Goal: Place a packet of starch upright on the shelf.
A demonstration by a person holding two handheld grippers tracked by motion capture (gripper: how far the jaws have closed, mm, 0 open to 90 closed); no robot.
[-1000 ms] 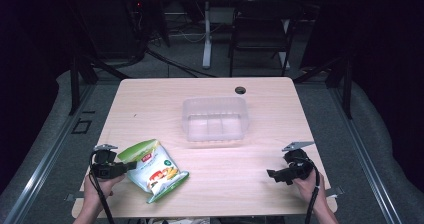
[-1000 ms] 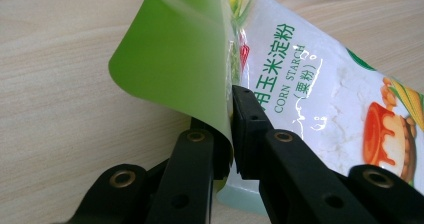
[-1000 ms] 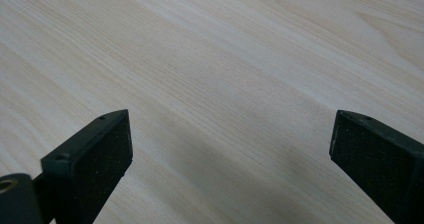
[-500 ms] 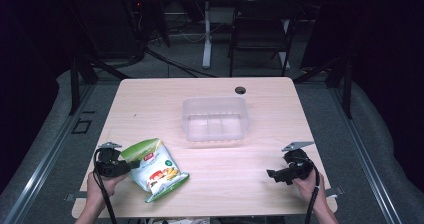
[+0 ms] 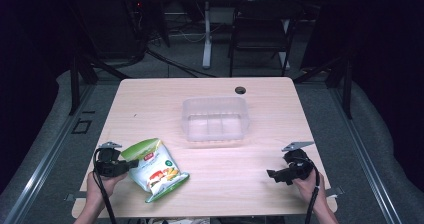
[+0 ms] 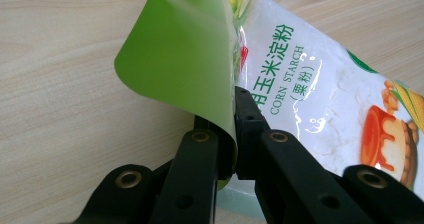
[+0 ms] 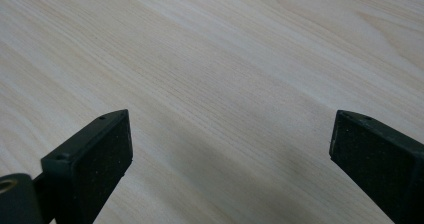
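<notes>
Spanning the scene, a pale wooden table [image 5: 150,104] is seen with a clear plastic tub [image 5: 215,117] set well beyond both sets of jaws. Between the closed jaws of the left gripper [image 6: 234,134], the green edge of the corn starch bag [image 5: 154,167] is pinched; compared with a second ago, its held edge has been raised slightly, suggesting a lift is begun. Nothing is held by the right gripper [image 7: 230,149], whose jaws are spread wide over bare wood.
</notes>
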